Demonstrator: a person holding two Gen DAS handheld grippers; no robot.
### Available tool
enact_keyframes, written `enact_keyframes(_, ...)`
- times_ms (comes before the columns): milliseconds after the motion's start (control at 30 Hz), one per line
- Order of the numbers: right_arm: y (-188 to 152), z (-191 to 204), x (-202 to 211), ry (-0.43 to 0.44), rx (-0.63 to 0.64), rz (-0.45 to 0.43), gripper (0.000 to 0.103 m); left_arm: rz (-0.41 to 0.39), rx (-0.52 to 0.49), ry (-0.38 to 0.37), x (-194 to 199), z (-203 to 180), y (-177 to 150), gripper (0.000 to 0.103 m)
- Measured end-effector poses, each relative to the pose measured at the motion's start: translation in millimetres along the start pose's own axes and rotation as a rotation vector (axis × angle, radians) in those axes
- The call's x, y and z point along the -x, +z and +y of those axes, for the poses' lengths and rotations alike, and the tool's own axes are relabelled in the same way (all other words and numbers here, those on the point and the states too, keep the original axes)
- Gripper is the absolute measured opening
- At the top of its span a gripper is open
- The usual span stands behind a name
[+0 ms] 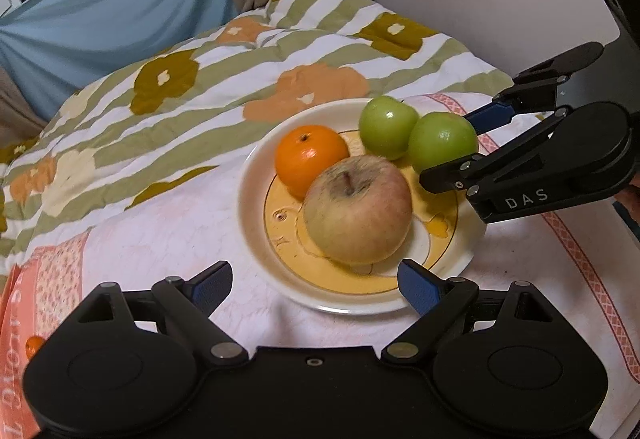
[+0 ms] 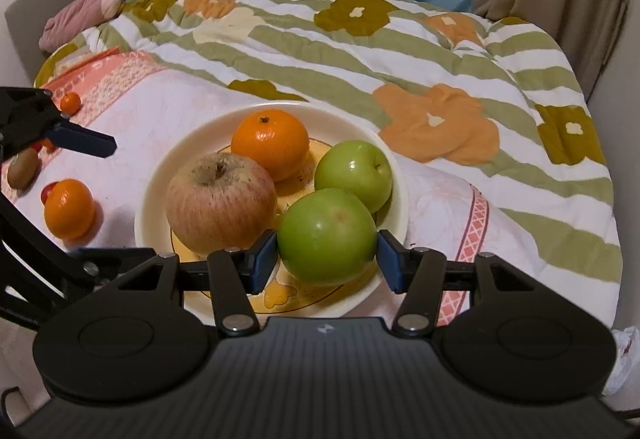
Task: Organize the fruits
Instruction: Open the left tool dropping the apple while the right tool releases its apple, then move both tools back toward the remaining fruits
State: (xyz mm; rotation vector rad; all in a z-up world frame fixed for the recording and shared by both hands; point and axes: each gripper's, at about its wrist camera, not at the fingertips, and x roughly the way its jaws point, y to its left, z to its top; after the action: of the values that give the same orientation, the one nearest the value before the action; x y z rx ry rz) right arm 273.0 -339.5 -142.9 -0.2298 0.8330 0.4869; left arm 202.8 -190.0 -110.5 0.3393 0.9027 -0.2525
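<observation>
Black and angled steeply down, the left gripper (image 1: 316,285) filled the bottom of the left wrist view, its blue-padded jaws spread wide with nothing between them, just short of the reddish apple (image 1: 357,209) at the near side of the cream plate (image 1: 256,175). That apple lay in the middle of the frame, touching the orange (image 1: 310,159) behind it.

From the right edge of the same view the right gripper (image 1: 456,147) reached in slantwise, and its two fingers sat on either side of the nearer green apple (image 1: 442,147), which touched a second green apple (image 1: 386,127) at the plate's far rim. In the right wrist view, both blue pads (image 2: 264,259) pressed the flanks of that green apple at lower centre; whether it rested on the plate or hung just above it was hard to judge.

At the left edge of the right wrist view, a loose orange (image 2: 69,208) and a kiwi (image 2: 23,167) lay on the pink cloth (image 2: 132,127), well apart from the plate, with a smaller orange fruit (image 2: 70,102) farther up. Behind them spread a floral striped quilt (image 2: 400,79).
</observation>
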Motion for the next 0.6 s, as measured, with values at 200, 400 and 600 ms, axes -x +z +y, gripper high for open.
enact_keyframes(200, 1, 3, -1, 0.002, 0.025, -0.011, 0.075, 0.018, 0.033, 0.006, -1, 4, -5, 0.093)
enact_keyframes(400, -3, 3, 11, -0.017, -0.022, -0.036, 0.102, 0.012, 0.04, 0.003, 3, 3, -5, 0.093)
enact_keyframes(600, 0, 7, 27, -0.065, -0.03, -0.057, 0.102, -0.015, 0.045, -0.002, 14, 4, -4, 0.092)
